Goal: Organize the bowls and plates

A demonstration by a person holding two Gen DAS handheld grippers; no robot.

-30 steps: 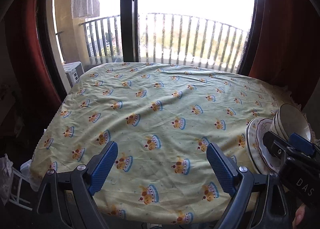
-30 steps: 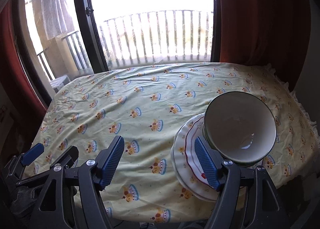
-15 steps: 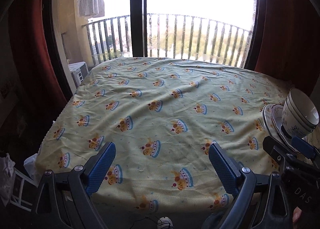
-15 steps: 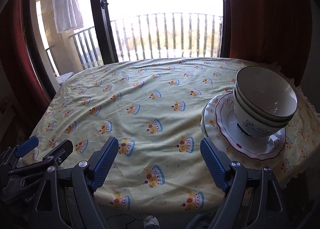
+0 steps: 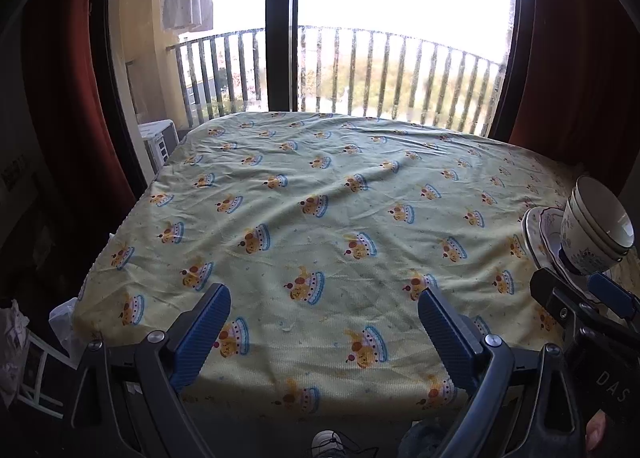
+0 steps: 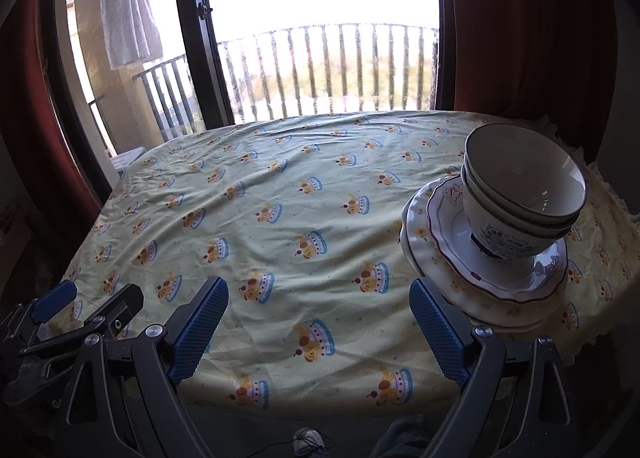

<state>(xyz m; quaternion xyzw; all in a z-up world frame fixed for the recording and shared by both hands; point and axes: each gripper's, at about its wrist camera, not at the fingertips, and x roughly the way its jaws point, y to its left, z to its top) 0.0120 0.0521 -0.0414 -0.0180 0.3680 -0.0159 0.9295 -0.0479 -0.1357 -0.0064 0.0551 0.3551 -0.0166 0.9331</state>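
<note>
Bowls (image 6: 524,198) are stacked on plates (image 6: 436,254) just right of the empty right gripper (image 6: 318,332), whose jaws have just been opening wide.

Both the left gripper (image 5: 324,332) and right gripper (image 6: 318,328) hung spread and empty over the surface's (image 5: 320,218) near edge, the right's fingers just widened.

Nested bowls (image 6: 520,194) upright on stacked plates (image 6: 480,282), table's right

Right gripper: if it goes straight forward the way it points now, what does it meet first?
Probably the tablecloth. The right gripper is open and empty, aimed down at bare cloth. The stack of bowls on plates sits right of that line, though the right finger looks close to the plates; depth is unclear.
</note>
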